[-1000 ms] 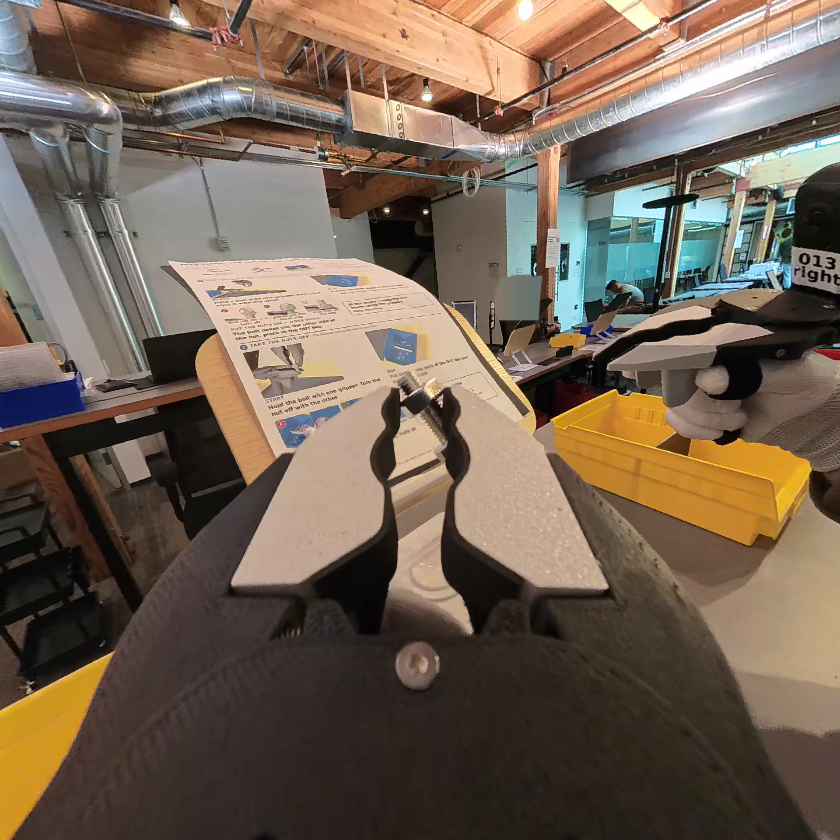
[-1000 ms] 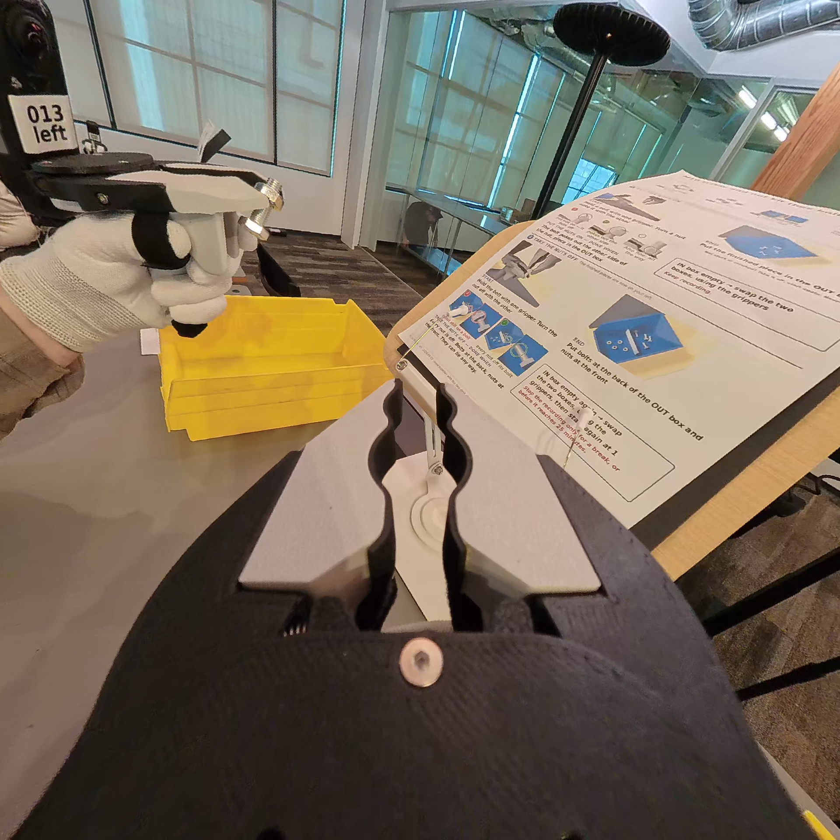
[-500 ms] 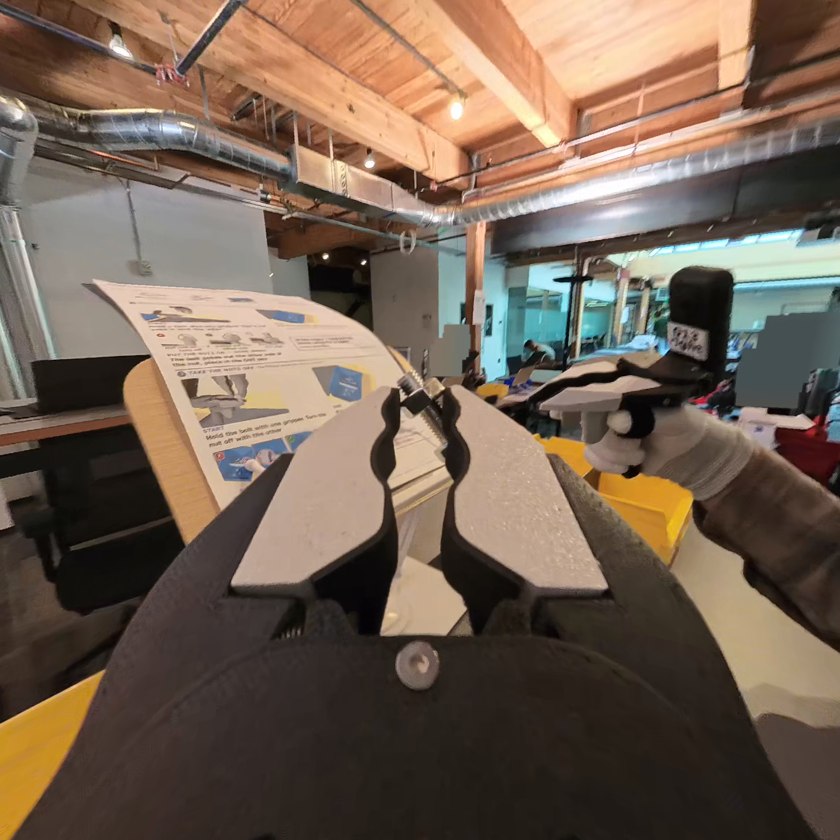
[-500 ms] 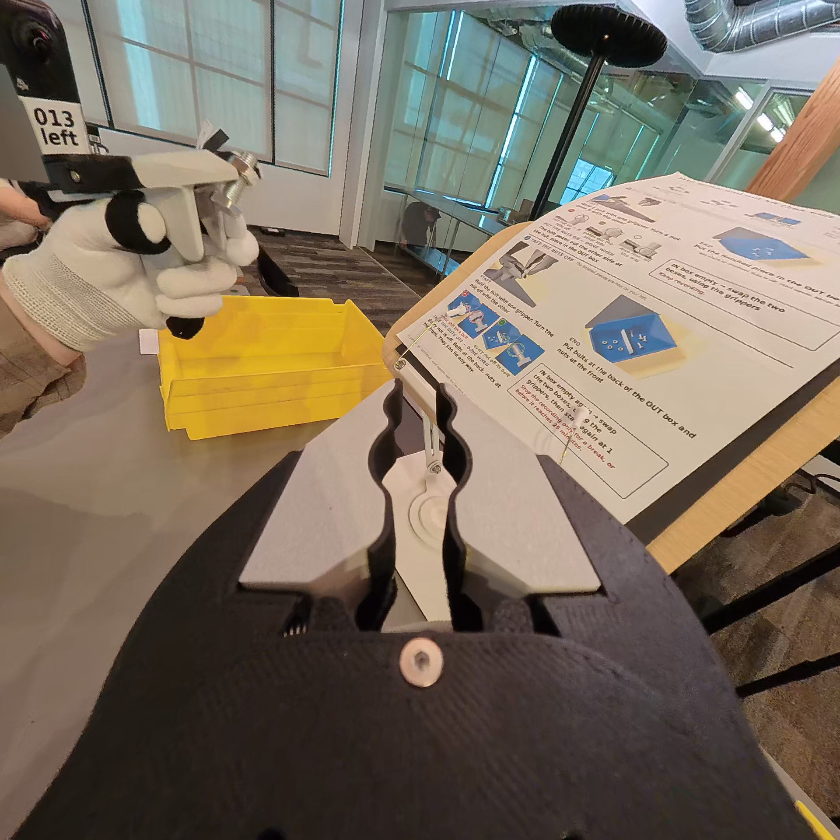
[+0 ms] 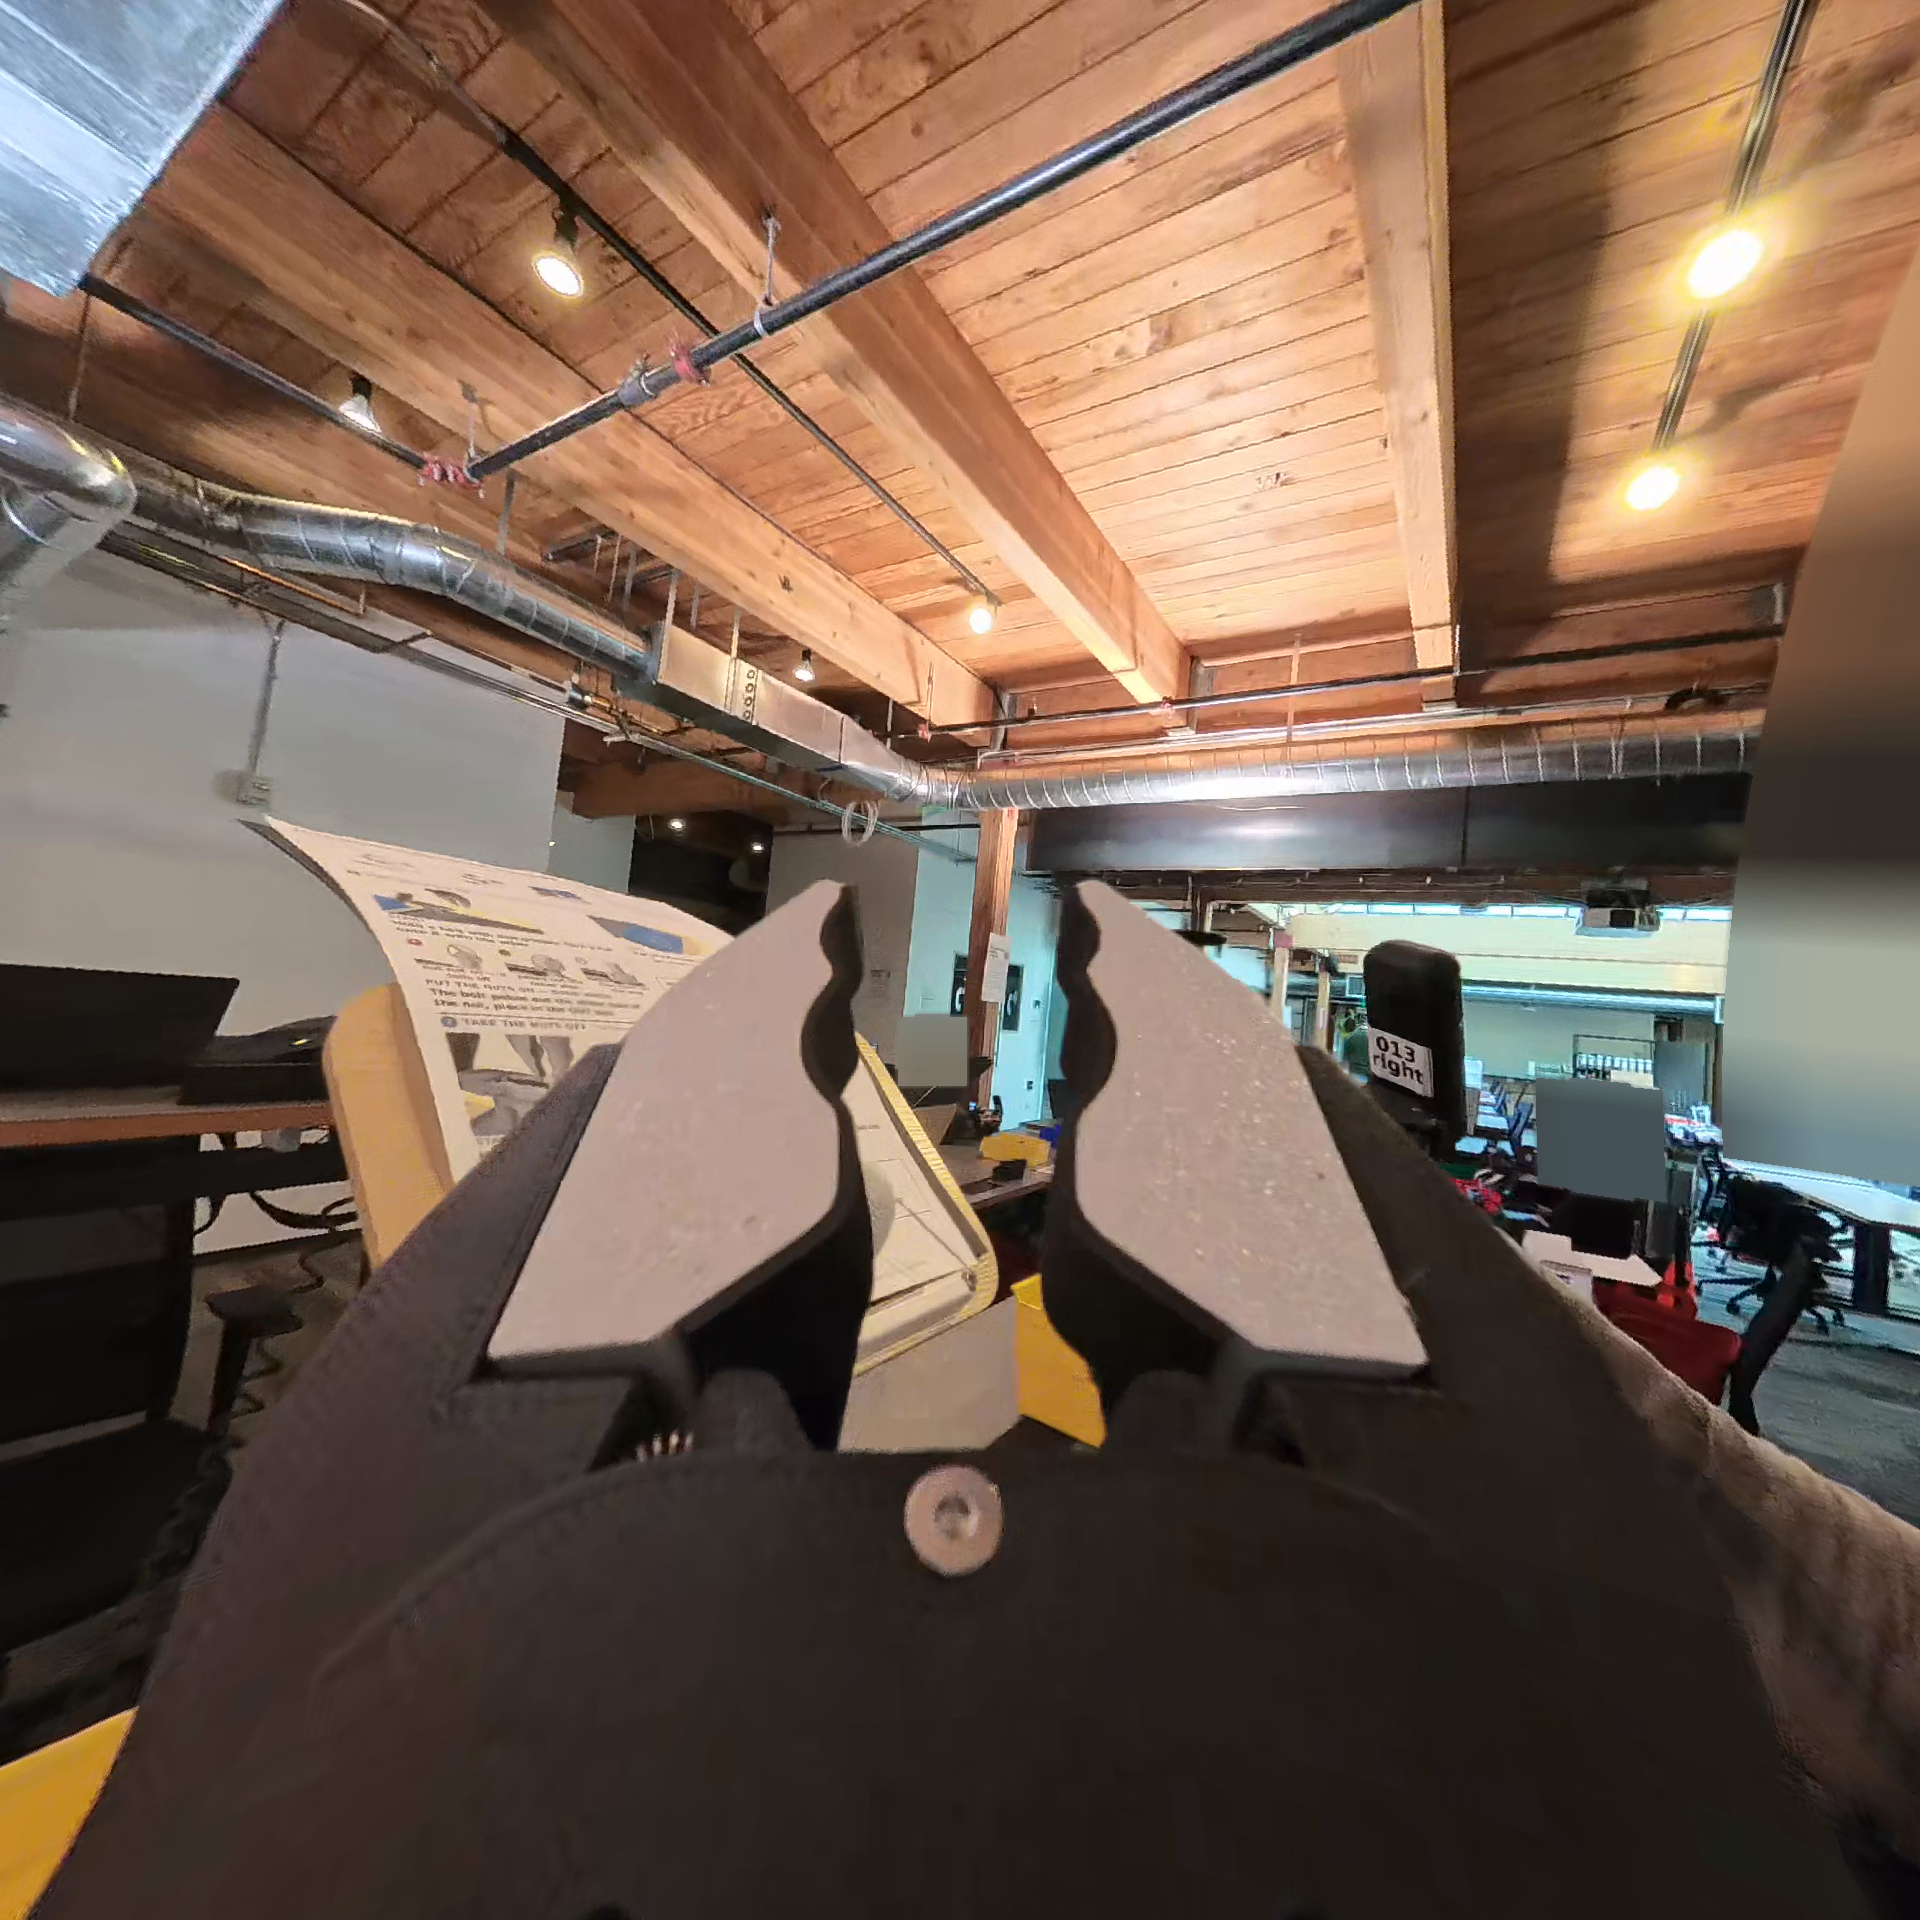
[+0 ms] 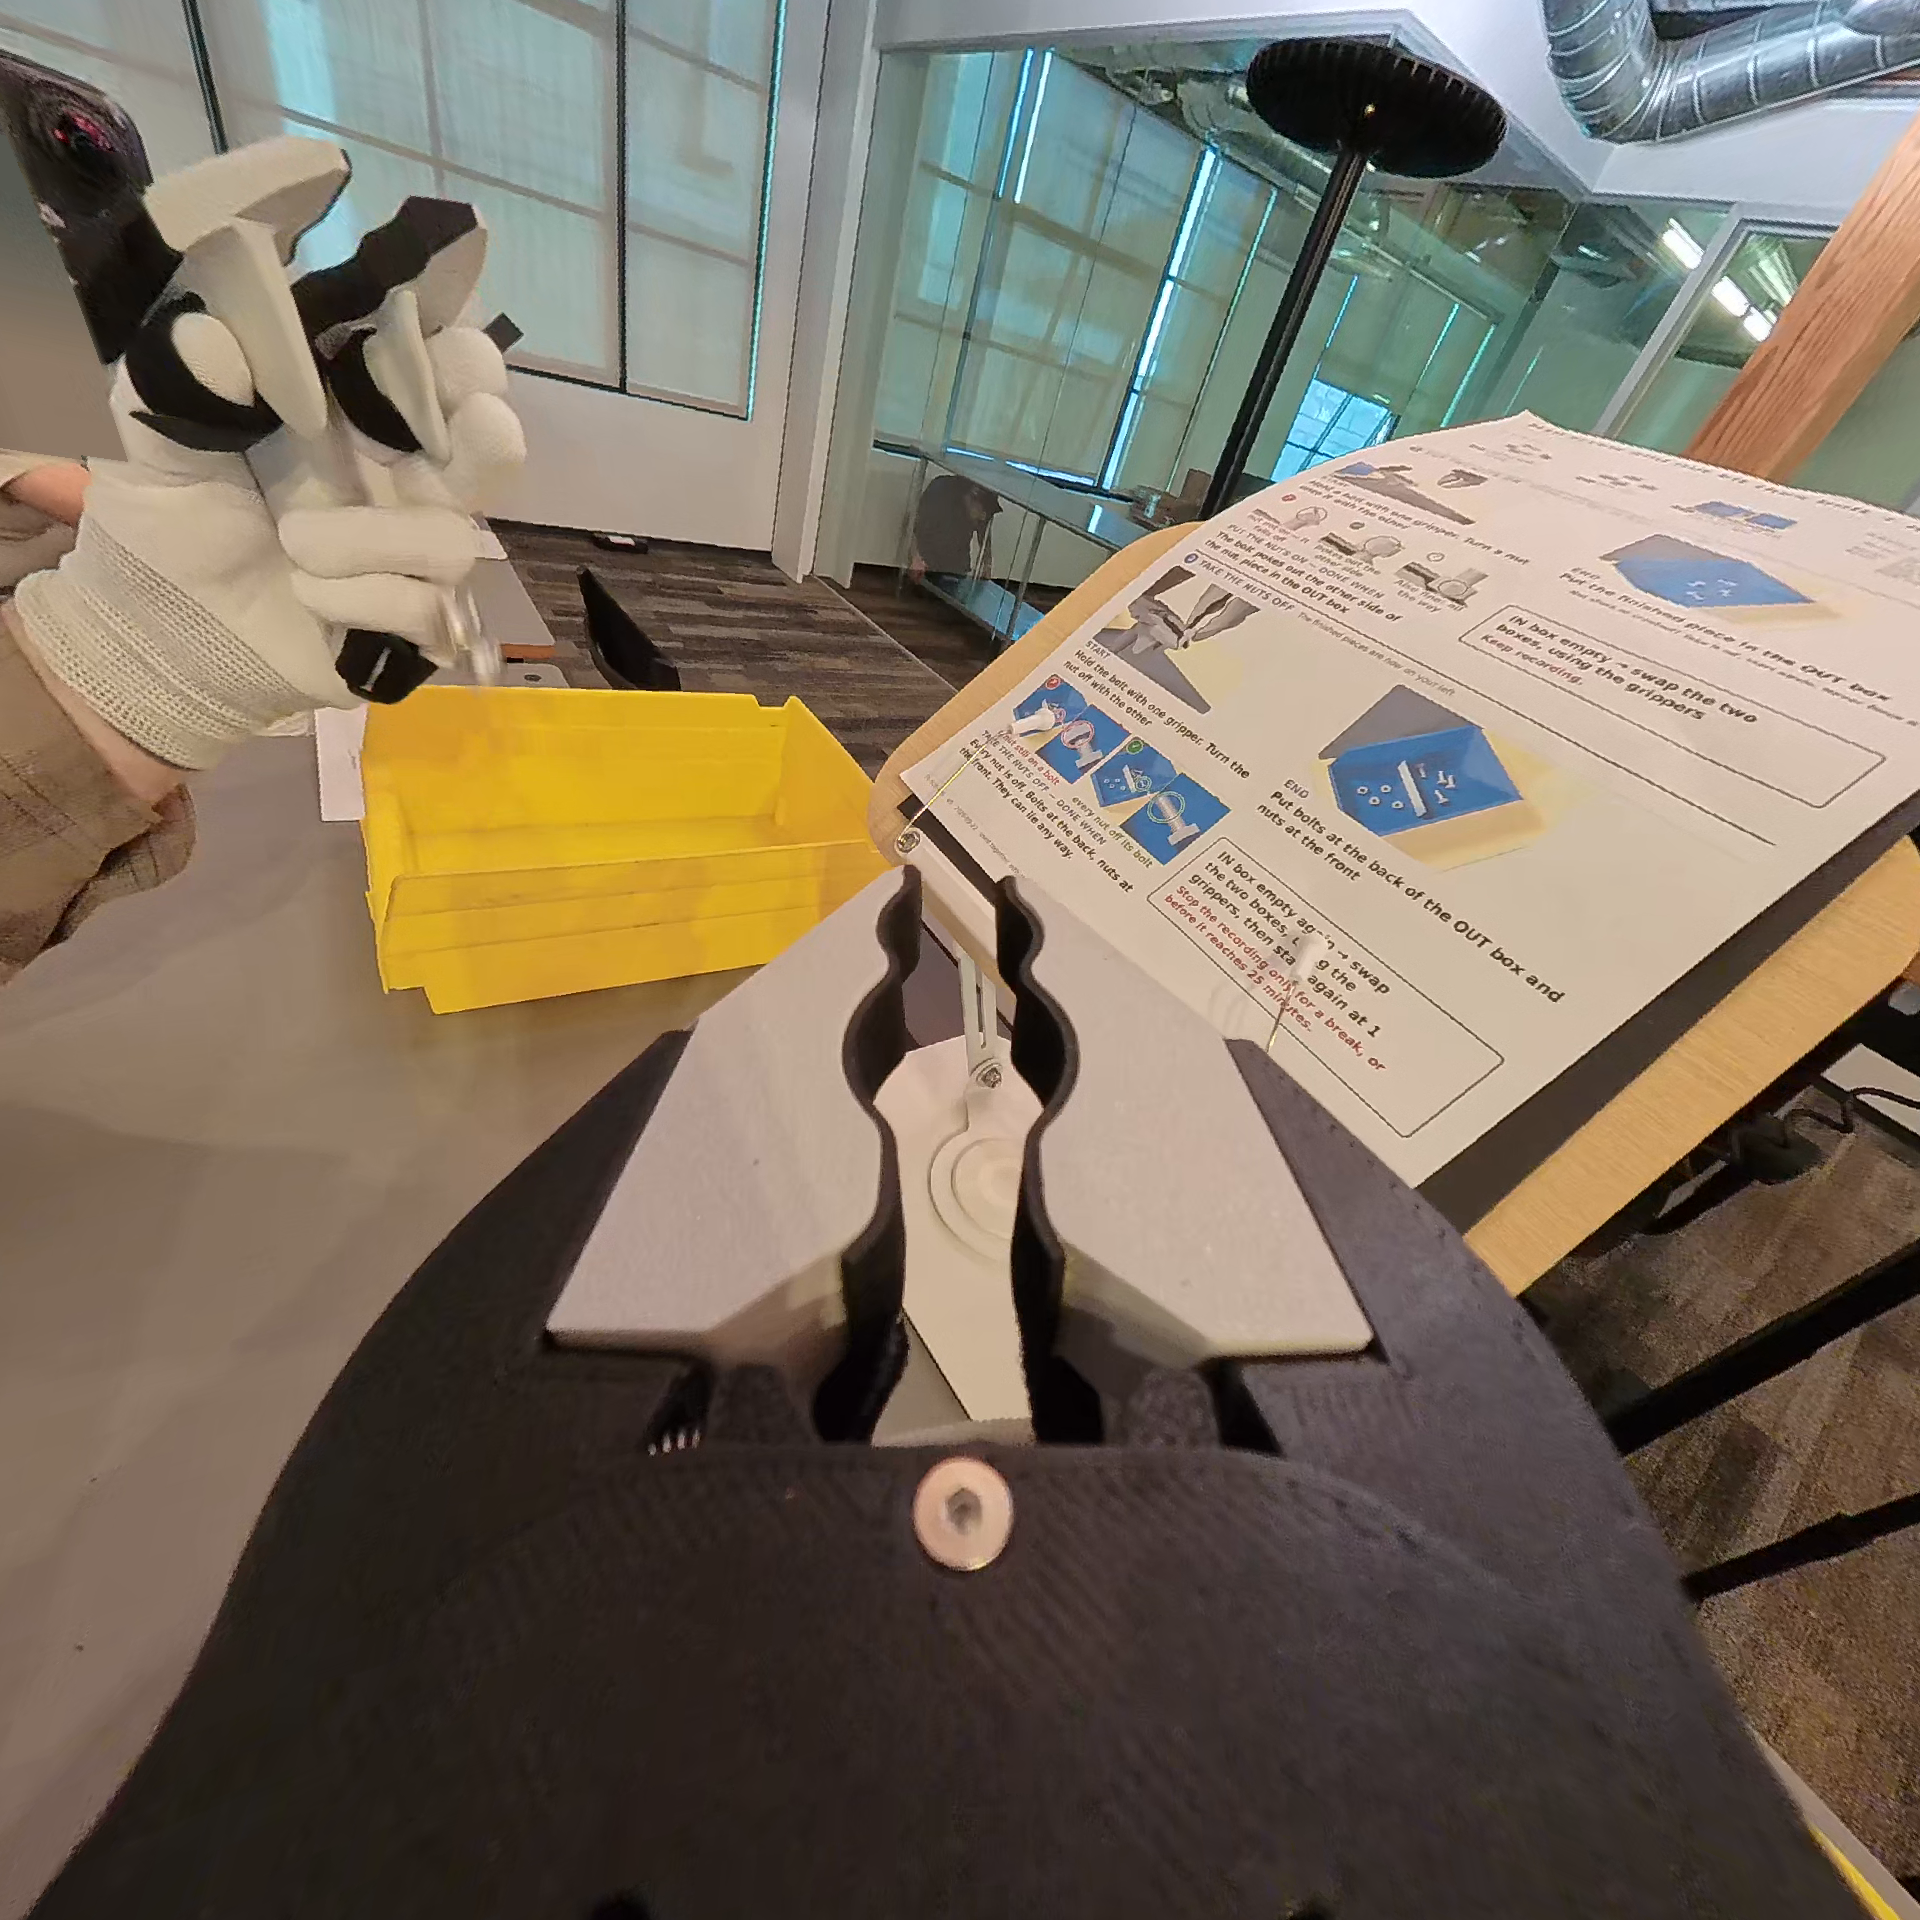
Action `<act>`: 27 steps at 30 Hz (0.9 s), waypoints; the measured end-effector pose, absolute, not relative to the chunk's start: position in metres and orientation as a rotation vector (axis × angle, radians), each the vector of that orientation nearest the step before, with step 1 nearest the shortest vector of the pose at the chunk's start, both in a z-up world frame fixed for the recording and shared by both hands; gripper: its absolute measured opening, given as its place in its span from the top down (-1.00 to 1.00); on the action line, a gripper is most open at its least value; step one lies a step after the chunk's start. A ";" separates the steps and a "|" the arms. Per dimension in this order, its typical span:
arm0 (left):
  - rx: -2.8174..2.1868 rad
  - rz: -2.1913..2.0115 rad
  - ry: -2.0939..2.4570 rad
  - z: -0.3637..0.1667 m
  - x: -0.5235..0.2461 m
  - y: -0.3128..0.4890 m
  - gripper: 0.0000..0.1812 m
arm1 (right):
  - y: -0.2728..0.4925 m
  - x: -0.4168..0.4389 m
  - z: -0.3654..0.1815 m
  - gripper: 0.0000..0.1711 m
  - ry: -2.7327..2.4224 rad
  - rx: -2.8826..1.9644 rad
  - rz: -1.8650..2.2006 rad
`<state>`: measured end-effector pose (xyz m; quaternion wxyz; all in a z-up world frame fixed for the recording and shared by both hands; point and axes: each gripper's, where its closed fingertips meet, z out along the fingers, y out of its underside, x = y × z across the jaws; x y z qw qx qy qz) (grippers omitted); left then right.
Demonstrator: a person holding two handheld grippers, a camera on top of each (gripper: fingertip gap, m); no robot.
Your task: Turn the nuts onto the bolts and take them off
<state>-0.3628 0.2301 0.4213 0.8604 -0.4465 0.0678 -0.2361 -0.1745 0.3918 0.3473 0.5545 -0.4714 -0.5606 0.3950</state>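
My left gripper (image 5: 956,925) is open and empty, tilted up towards the ceiling. In the right wrist view it (image 6: 358,208) sits in a white-gloved hand (image 6: 208,582) above the back left of the yellow bin (image 6: 582,904). A blurred silvery bolt with its nut (image 6: 468,634) is in the air just under that hand, above the bin's rim. My right gripper (image 6: 953,888) is low over the table. Its jaws stand a narrow gap apart with nothing between them. In the left wrist view only its black top (image 5: 1413,1018) shows.
A printed instruction sheet (image 6: 1455,790) lies on a tilted wooden board right of the bin, on a white stand base (image 6: 966,1174). The grey table (image 6: 208,1143) runs left and forward. A second yellow bin's edge (image 5: 52,1808) shows at the lower left. My hands' fingertips stand some 25 cm from each other.
My left gripper tilted upward and opened, letting go of the bolt with the nut, which now drops towards the yellow bin. My right gripper has not moved.
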 end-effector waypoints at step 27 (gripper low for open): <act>-1.246 -0.110 0.164 0.393 -0.397 0.234 0.72 | 0.332 -0.306 0.157 0.38 -1.871 -1.257 0.683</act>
